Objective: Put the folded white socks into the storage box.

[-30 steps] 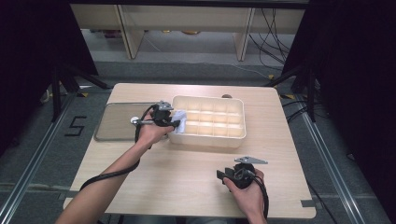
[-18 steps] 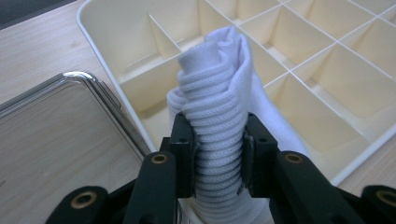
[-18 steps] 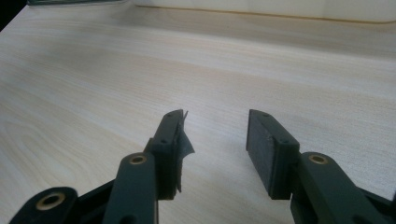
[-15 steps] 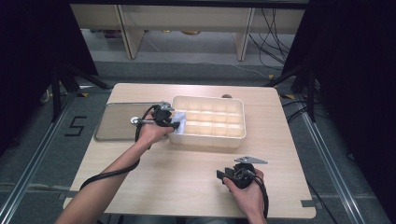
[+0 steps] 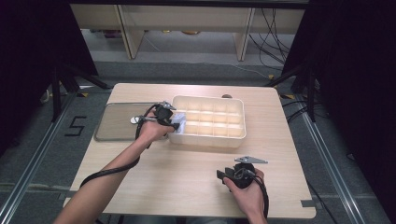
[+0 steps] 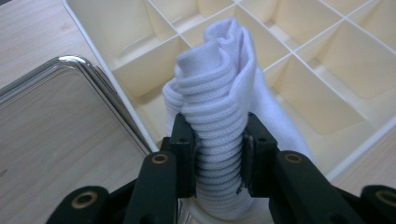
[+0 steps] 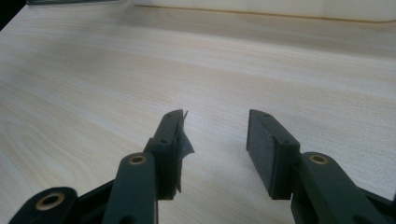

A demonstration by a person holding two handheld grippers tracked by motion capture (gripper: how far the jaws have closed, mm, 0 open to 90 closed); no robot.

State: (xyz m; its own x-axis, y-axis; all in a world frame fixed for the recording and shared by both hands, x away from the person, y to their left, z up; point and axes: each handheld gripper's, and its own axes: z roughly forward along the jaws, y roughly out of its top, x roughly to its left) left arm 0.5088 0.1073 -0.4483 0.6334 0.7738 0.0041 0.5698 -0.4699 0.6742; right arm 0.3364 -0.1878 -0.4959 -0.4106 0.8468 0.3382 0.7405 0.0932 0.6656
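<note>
- Nothing much has shifted since the earlier pictures: both your hands sit where they were, and your left tool keeps its bite on the sock at the organiser's corner.
- Nearest you, your right tool (image 5: 223, 176) rests over bare tabletop (image 5: 187, 177) close to the front edge, its jaws spread apart with nothing between them; in the right gripper view they look across the wood grain toward the tray.
- Farther out, your left tool (image 6: 218, 154) is clamped on a rolled white sock (image 6: 219, 107), pads pressing its ribbed cuff from both sides.
- That sock runs lengthwise straight out from the jaws, the ribbed end pinched in the grip and the folded free end pointing away over the compartments, its long axis in line with the tool.
- You have it over the near-left corner cell of the cream divided organiser (image 5: 233, 105); whether it touches the floor of the cell I cannot tell.
- Left of the organiser, just beside it, lies the shiny metal tray (image 5: 114, 122).
</note>
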